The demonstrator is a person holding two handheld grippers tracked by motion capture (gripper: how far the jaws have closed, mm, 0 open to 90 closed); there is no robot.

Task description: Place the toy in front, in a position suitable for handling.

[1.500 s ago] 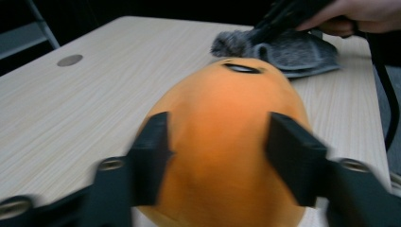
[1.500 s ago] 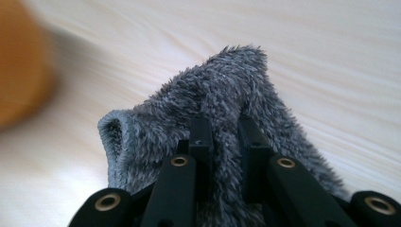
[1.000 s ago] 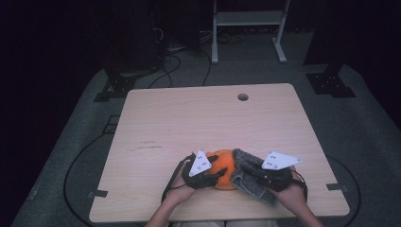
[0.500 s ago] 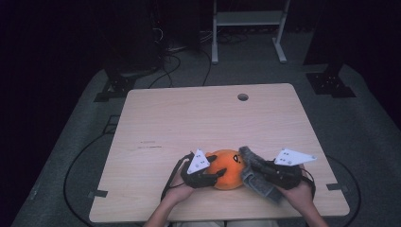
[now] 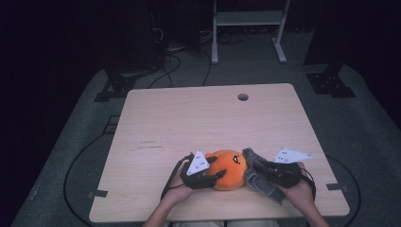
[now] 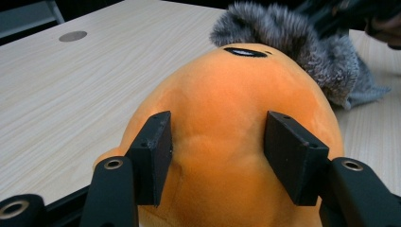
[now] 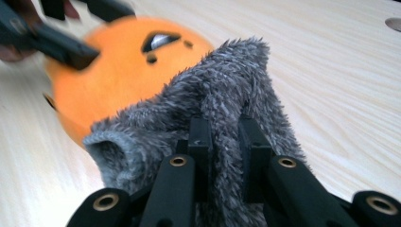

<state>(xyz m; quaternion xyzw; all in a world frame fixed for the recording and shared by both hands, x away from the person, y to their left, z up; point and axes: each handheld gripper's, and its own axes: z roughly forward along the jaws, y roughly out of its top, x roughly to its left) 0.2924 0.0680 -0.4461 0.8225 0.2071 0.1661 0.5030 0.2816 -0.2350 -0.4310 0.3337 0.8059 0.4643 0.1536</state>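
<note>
An orange plush toy (image 5: 228, 166) lies near the table's front edge, its black face marks up. My left gripper (image 5: 213, 173) is shut on its left side. In the left gripper view the two pads (image 6: 153, 151) dent the plush (image 6: 227, 90) between them; these jaws have just been opening a little and still press on it. My right gripper (image 5: 257, 171) is shut on a grey furry cloth (image 5: 261, 185) that touches the toy's right side. In the right gripper view the fur (image 7: 213, 99) bunches between the jaws of the right gripper (image 7: 224, 139), with the plush (image 7: 113, 66) behind.
The light wooden table (image 5: 213, 118) has a round cable hole (image 5: 243, 97) at the back. Both forearms come in over the front edge. Beyond the table stand a white frame (image 5: 248, 28) and dark stands on grey carpet.
My right gripper has drawn the grey cloth to the right, off the orange plush, so more of the toy's face shows. The left gripper has stayed on the toy.
</note>
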